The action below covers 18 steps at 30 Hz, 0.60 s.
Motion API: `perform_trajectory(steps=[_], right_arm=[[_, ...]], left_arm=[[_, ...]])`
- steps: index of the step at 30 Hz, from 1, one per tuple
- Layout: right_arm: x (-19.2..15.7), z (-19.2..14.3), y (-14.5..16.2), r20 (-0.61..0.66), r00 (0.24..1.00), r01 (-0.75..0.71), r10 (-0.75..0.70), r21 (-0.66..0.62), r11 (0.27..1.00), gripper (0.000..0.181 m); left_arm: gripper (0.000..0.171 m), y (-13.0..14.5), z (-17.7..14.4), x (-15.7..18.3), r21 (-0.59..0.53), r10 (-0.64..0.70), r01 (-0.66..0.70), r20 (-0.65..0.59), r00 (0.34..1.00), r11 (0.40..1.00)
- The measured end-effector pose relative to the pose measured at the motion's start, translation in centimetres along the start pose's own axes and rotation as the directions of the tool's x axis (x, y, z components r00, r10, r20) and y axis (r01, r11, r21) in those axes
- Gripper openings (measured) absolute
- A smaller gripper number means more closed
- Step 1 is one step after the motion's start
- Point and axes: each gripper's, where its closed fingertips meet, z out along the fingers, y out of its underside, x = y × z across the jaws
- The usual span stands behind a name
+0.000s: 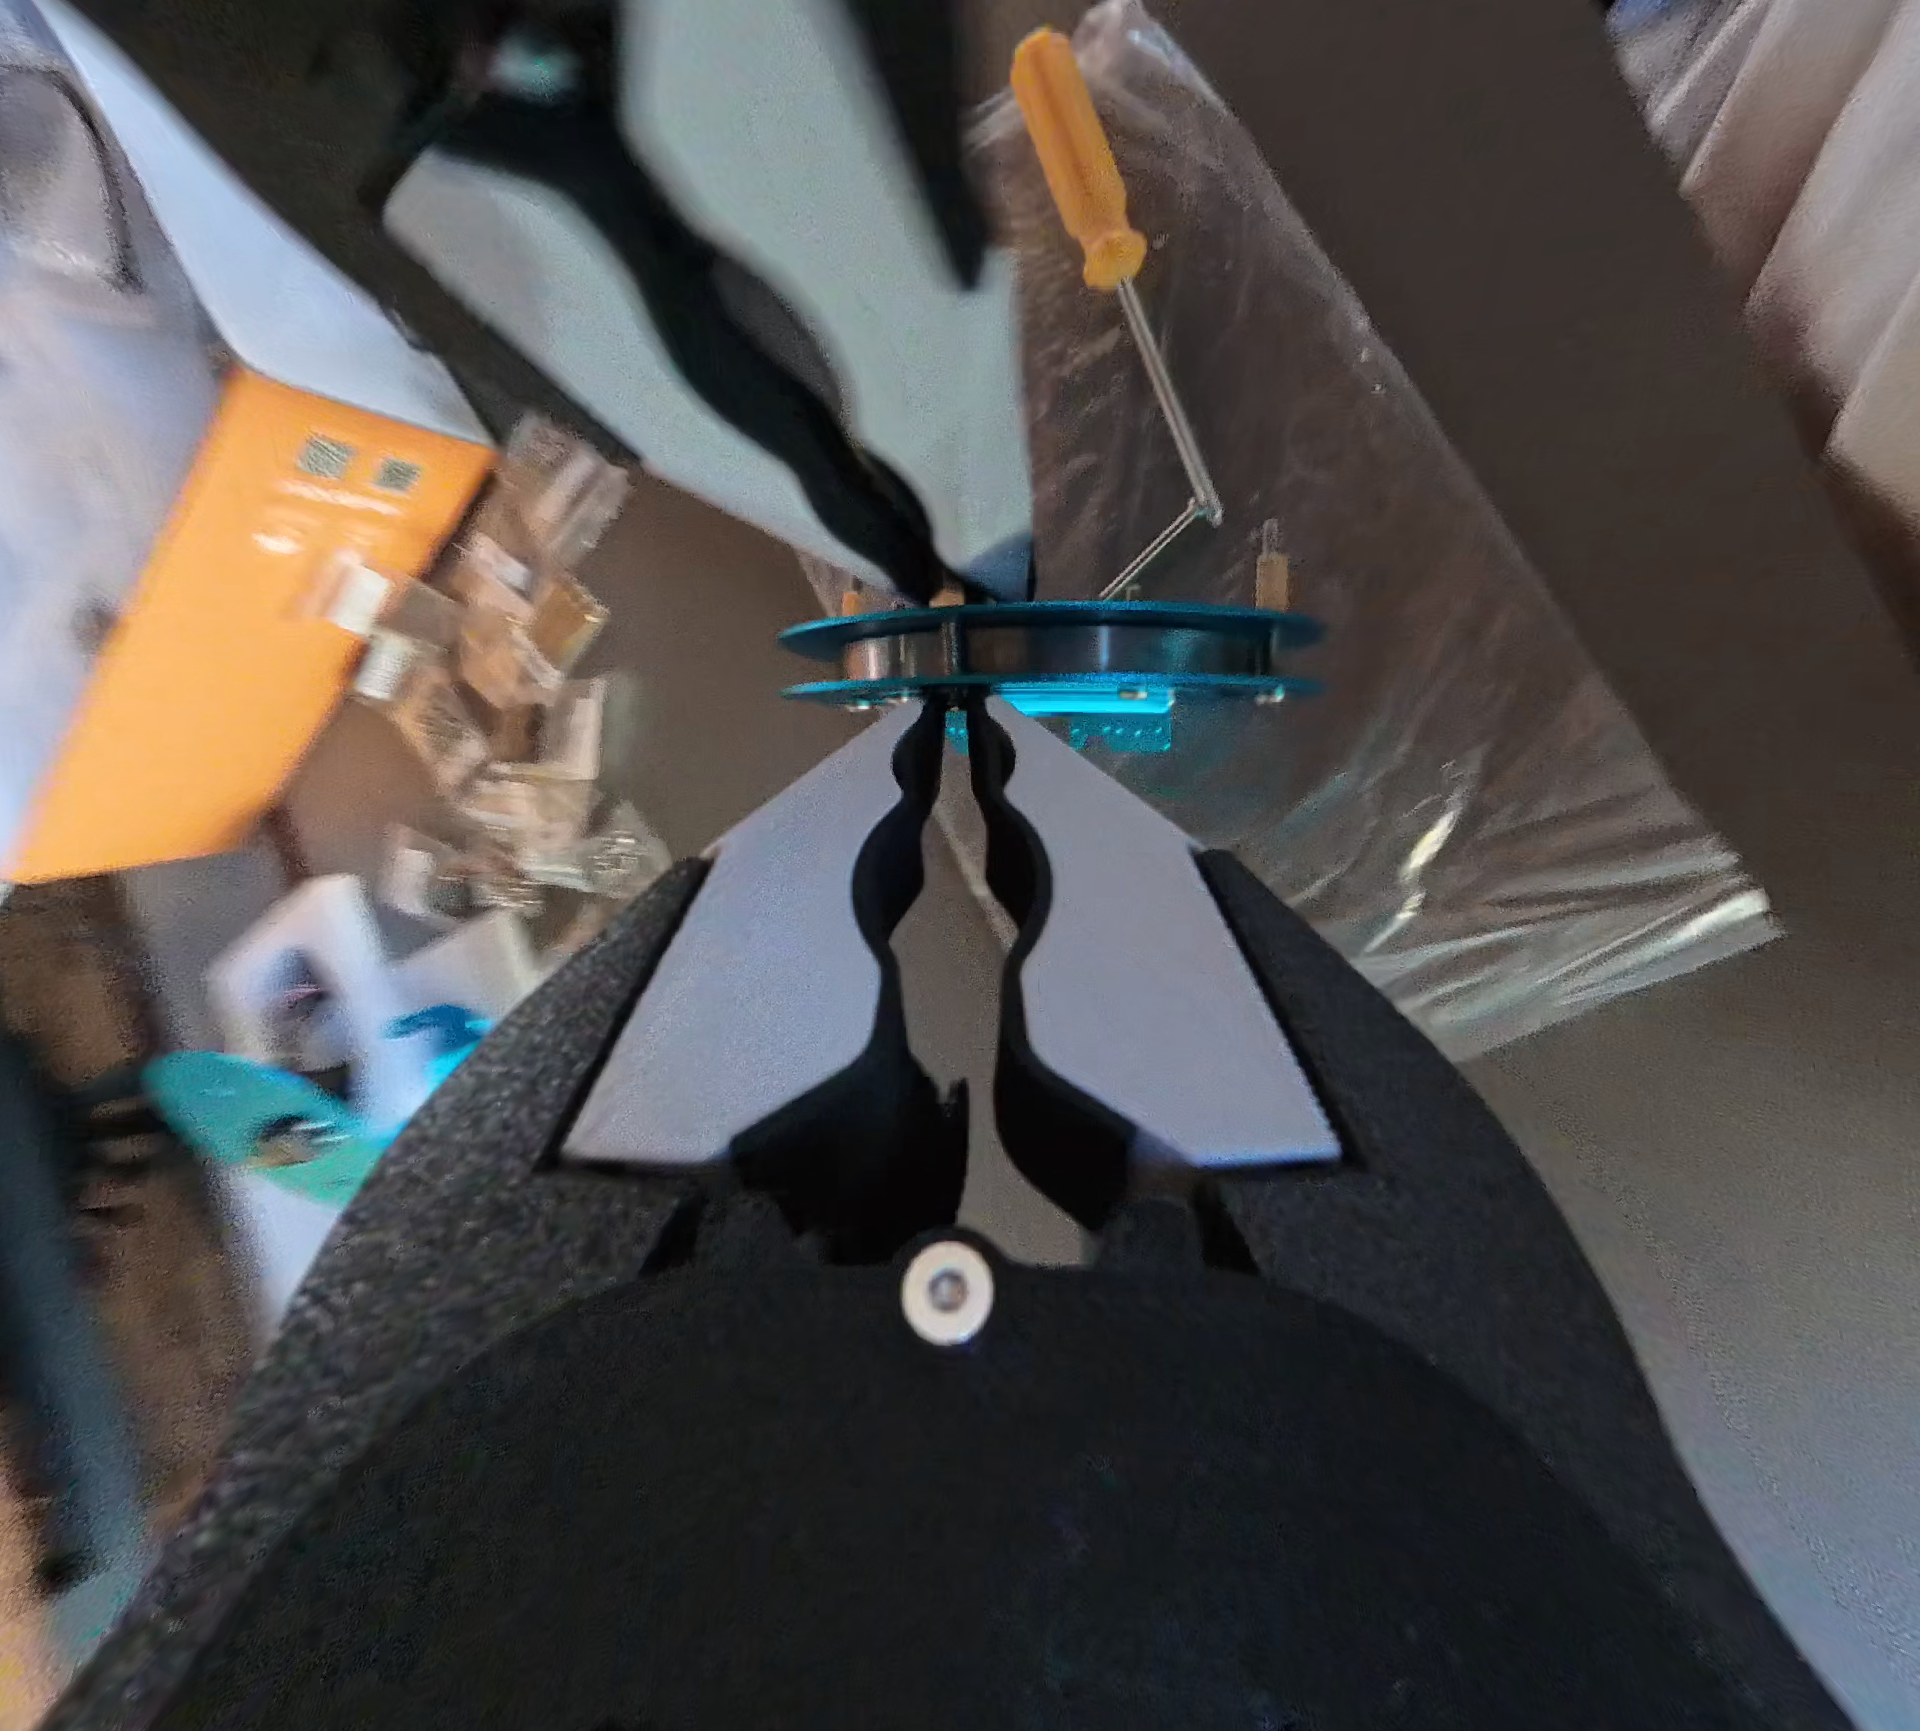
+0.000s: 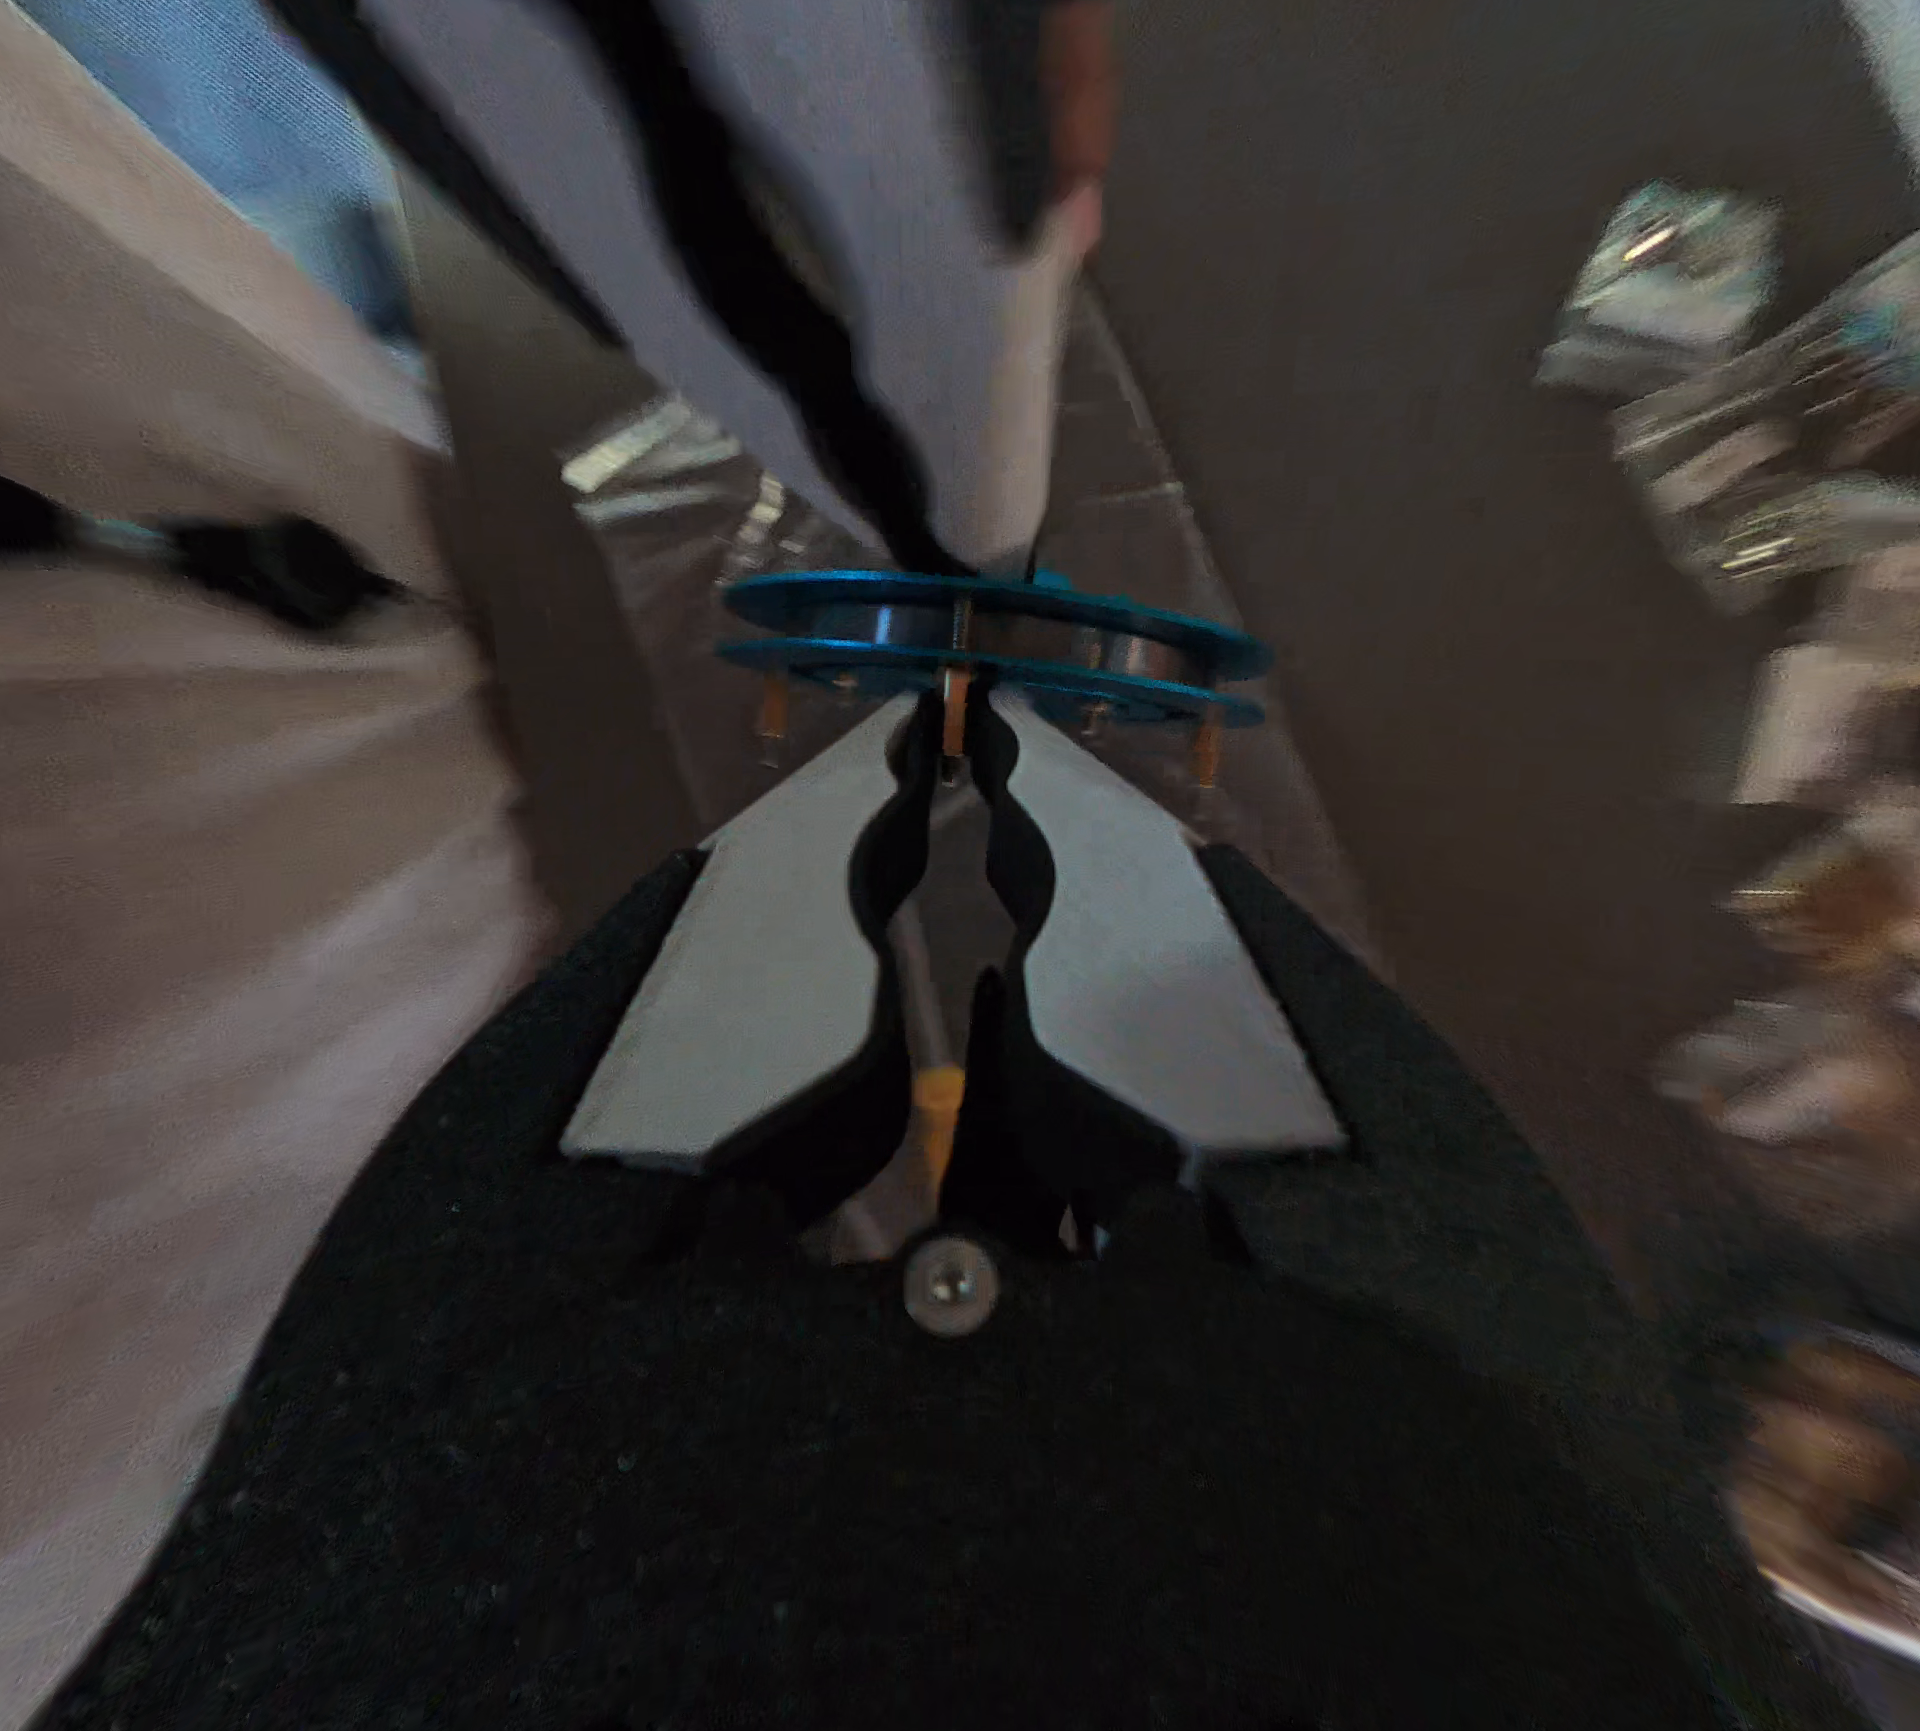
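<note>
Dim light, glare on plastic, heavy blur toward warped edges.

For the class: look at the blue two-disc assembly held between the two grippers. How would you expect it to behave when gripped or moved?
The blue two-disc assembly looks stiff: its thin plates stay flat and parallel on small posts. Both the left gripper and right gripper pinch only its edge, so it may pivot or slip. Set on its rim, it would probably roll.

A dark brown table [image 1: 1714, 1266] fills most of both views. Beyond its far edge lies pale, blurred fabric [image 1: 1787, 154]. Soft, cool light glints off clear plastic sheeting [image 1: 1455, 746] lying on the table.
</note>
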Motion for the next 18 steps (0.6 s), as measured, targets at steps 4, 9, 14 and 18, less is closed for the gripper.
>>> perform_trajectory(steps=[4, 9, 14, 18], right_arm=[[-2.2, -0.9, -0.2, 0.65, 0.547, -0.609, 0.527, -0.122, 0.783, 0.003], [-2.8, -1.1, -0.2, 0.768, 0.396, -0.658, 0.504, -0.145, 0.739, 0.004], [-0.8, -0.4, 0.4, 0.174, 0.98, -0.112, 0.1, 0.06, 0.992, 0.011], [-0.1, -0.4, 0.4, -0.071, 0.992, 0.104, -0.106, -0.026, 0.994, 0.004]], left_arm=[[0.001, -0.8, 0.1, -0.5, -0.211, 0.515, -0.471, 0.404, 0.756, 0.857], [0.003, -1.0, 0.0, -0.2, -0.205, 0.482, -0.439, 0.451, 0.751, 0.875], [0.003, -0.7, 0.1, 0.2, -0.042, 0.103, -0.098, 0.148, 0.984, 0.994], [0.003, -0.5, 0.1, 0.2, -0.061, 0.097, -0.091, 0.112, 0.989, 0.994]])
